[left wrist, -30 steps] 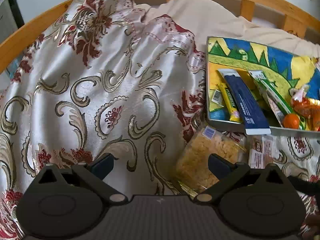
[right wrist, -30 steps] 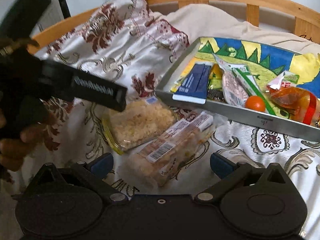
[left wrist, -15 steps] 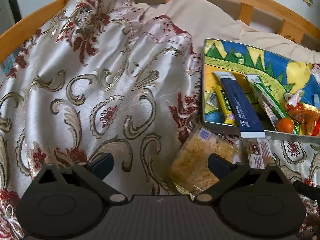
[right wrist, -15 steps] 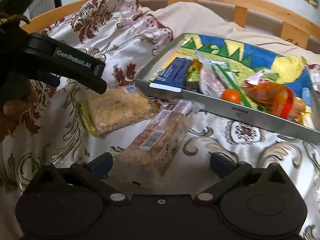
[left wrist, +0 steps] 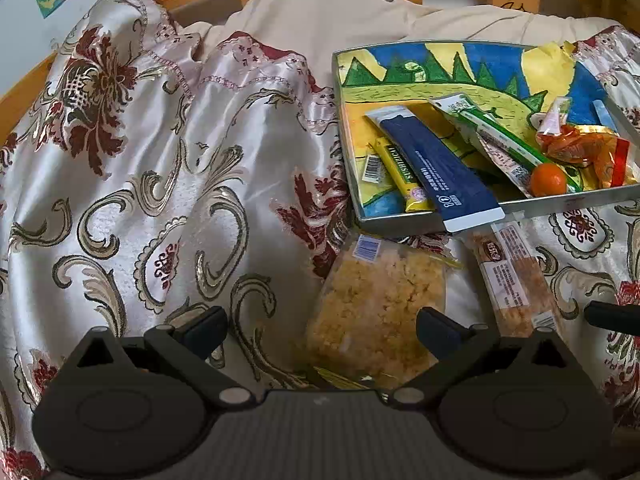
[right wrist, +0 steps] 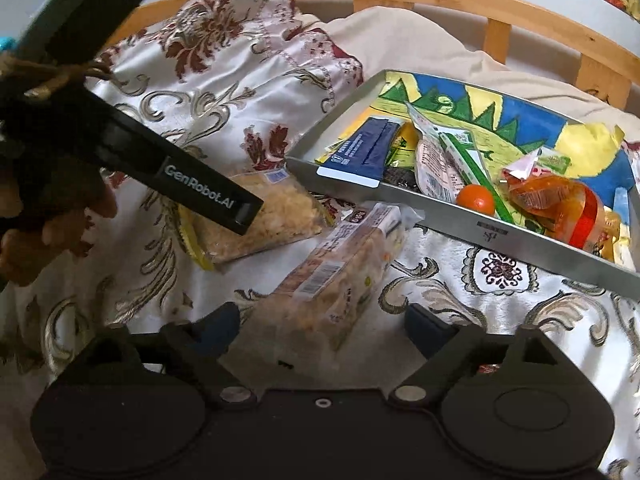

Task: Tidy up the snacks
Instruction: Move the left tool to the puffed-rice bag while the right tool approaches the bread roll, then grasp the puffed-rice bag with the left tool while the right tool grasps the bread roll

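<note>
A metal tray (left wrist: 400, 222) with a bright painted picture inside sits on a bed with a shiny flowery cover (left wrist: 140, 168). The tray is the main thing here.

Inside the tray lie a dark blue packet (left wrist: 436, 168), a yellow bar (left wrist: 404, 176), a green and white stick packet (left wrist: 500, 136), a small orange ball (left wrist: 548, 179) and an orange crinkly wrapper (left wrist: 580, 148). The blue packet's white end pokes out over the tray's near wall.

Just outside the tray's near wall, on the bed cover, lie two more snacks. One is a clear bag of yellow crumbly bits (left wrist: 380, 308). Next to it is a long clear pack of biscuits (right wrist: 344, 276).

The left gripper (left wrist: 320, 326) has its fingers spread wide apart, low over the yellow bag, and it holds nothing. The right gripper (right wrist: 322, 324) is spread wide too, and the near end of the long biscuit pack lies between its fingers. It is not pinching the pack.
</note>
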